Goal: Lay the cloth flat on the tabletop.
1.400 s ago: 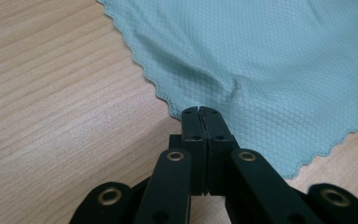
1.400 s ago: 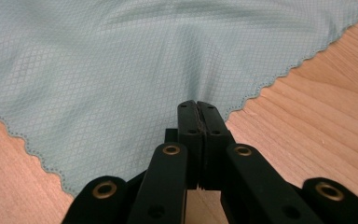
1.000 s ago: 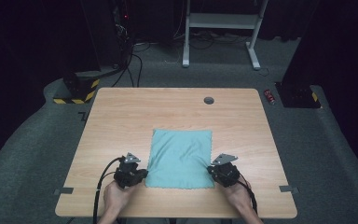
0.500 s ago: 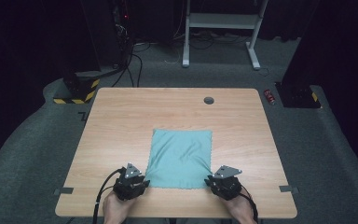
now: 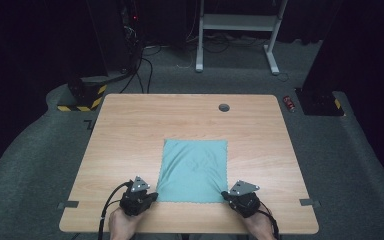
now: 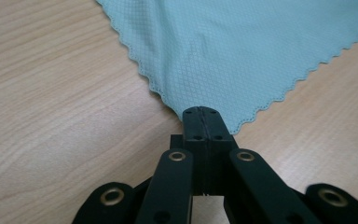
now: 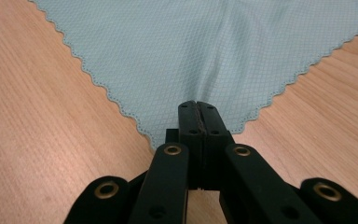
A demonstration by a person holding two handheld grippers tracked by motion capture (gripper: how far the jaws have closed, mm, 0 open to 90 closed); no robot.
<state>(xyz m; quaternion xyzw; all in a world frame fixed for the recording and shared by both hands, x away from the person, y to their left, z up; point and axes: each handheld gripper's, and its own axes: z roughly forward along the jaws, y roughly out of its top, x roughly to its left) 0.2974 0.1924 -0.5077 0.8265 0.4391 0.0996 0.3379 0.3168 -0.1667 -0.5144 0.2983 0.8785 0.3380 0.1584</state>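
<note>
wood-grain table (image 5: pixel 130 130), teal waffle-weave cloth (image 5: pixel 194 167) – scalloped edges, pinched corners

A pale wooden surface (image 5: pixel 130 130) stood on grey carpet (image 5: pixel 25 165). Beyond it, the dark room held a white frame (image 5: pixel 237 22) and black-and-yellow block (image 5: pixel 82 97).
</note>
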